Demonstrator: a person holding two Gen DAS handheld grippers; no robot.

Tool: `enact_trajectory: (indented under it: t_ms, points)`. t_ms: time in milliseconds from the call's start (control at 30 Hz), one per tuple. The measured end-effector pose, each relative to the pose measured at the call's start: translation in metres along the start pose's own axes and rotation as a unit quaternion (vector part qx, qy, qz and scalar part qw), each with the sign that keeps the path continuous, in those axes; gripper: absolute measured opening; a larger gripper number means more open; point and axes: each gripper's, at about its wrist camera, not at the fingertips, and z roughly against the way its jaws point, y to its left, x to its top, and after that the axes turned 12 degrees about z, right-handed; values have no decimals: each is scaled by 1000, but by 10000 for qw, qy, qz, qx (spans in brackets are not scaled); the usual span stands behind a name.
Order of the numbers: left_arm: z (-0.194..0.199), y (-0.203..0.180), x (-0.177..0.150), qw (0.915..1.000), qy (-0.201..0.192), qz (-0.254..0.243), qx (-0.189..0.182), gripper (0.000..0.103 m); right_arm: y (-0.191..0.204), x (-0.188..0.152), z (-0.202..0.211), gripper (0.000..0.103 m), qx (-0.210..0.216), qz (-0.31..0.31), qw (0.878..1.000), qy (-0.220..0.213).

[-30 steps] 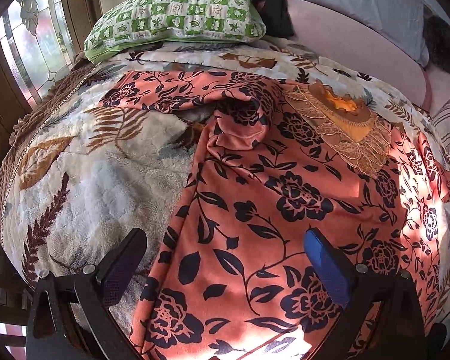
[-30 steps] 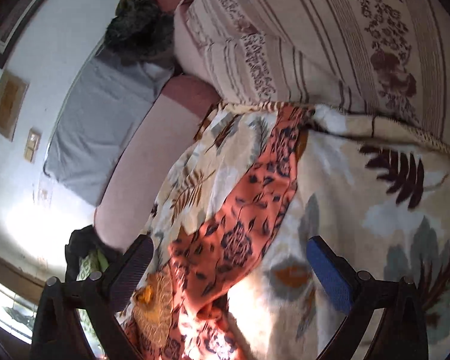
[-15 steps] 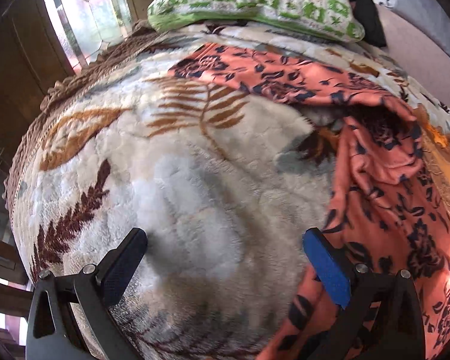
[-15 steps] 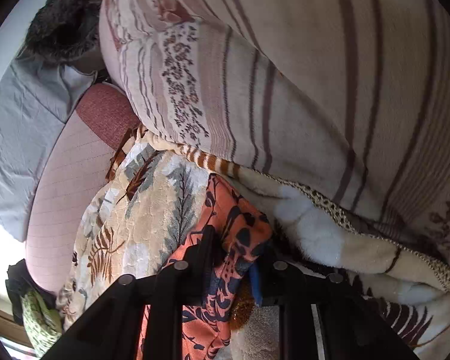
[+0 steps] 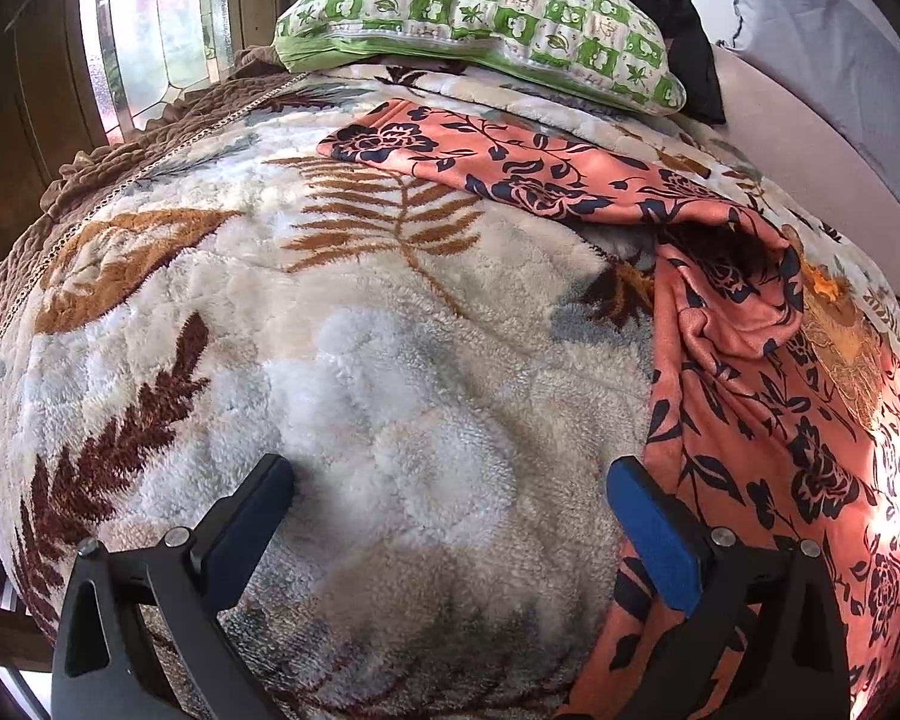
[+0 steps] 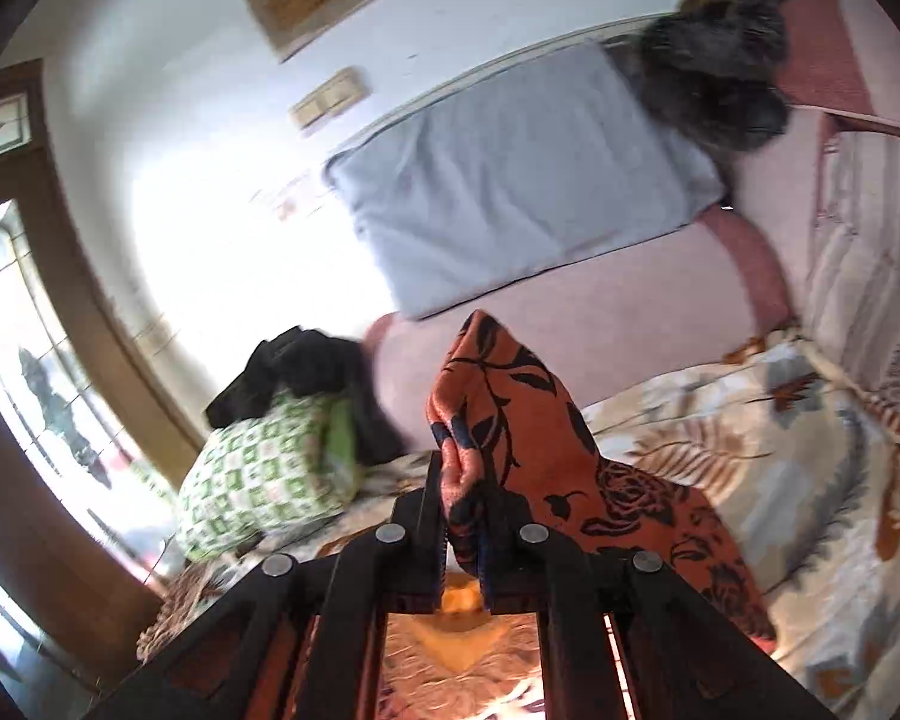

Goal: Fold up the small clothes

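Observation:
An orange garment with dark blue flowers [image 5: 750, 396] lies spread on a fleece leaf-print blanket [image 5: 360, 372] on the bed; one sleeve runs toward the far left. My left gripper [image 5: 450, 516] is open and empty, low over the bare blanket just left of the garment's edge. My right gripper [image 6: 465, 516] is shut on an end of the garment [image 6: 504, 396] and holds it lifted above the bed, the cloth trailing down to the right.
A green checked pillow [image 5: 480, 18] lies at the bed's head with black cloth [image 5: 678, 12] behind it. A grey pillow [image 6: 510, 192] leans on the wall over a pink bolster [image 6: 600, 324]. A striped cushion [image 6: 870, 228] sits at right. A window [image 5: 150, 30] is at left.
My right gripper shut on the garment's end and lifted it, swinging toward the wall. My left gripper slid left off the garment to the bare blanket, still open.

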Motion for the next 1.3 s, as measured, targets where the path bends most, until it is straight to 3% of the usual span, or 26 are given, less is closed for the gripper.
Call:
enact_trajectory:
  t_ms: [133,167,267,333,400,600,667,700,733,800,967,1200,1233,1300]
  points:
    - [4,8,4,9995,38,188,-257,103,78,-66,-59,9,699,-243,9956,570]
    - [5,9,5,9992,49,225,-314,103,90,-89,-79,15,814,-306,9930,802]
    - [8,13,5,9988,88,223,-426,103,110,-166,-139,94,804,-191,9747,2076]
    - [11,14,6,9984,102,256,-487,103,98,-205,-152,94,916,-547,9617,2526]
    - [14,17,7,9975,76,393,-586,103,72,-219,-138,94,879,-802,9618,2465]
    - [25,21,26,9900,21,911,-1076,103,-7,-186,-114,94,801,-1395,9696,1845]
    - [26,19,41,9869,-2,953,-1303,103,-34,-197,-129,102,696,-1667,9627,2016]
    - [26,17,51,9846,16,1006,-1431,103,-47,-204,-139,101,451,-1748,9545,2374]
    - [24,16,62,9817,53,1074,-1574,103,-61,-213,-144,101,392,-1876,9473,2568]
    - [15,17,87,9727,125,1288,-1927,103,-61,-215,-134,102,610,-1736,9579,2204]
    - [-41,25,146,9442,565,2133,-2444,103,-50,-215,-139,102,525,-1181,9632,2358]
    - [-103,48,179,9169,759,3172,-2298,102,-55,-219,-138,102,558,-1341,9619,2318]
    - [-107,51,179,9134,753,3296,-2267,98,-55,-219,-138,102,556,-1341,9617,2325]
    - [-109,52,180,9140,632,3362,-2183,96,-54,-219,-139,102,561,-1333,9616,2332]
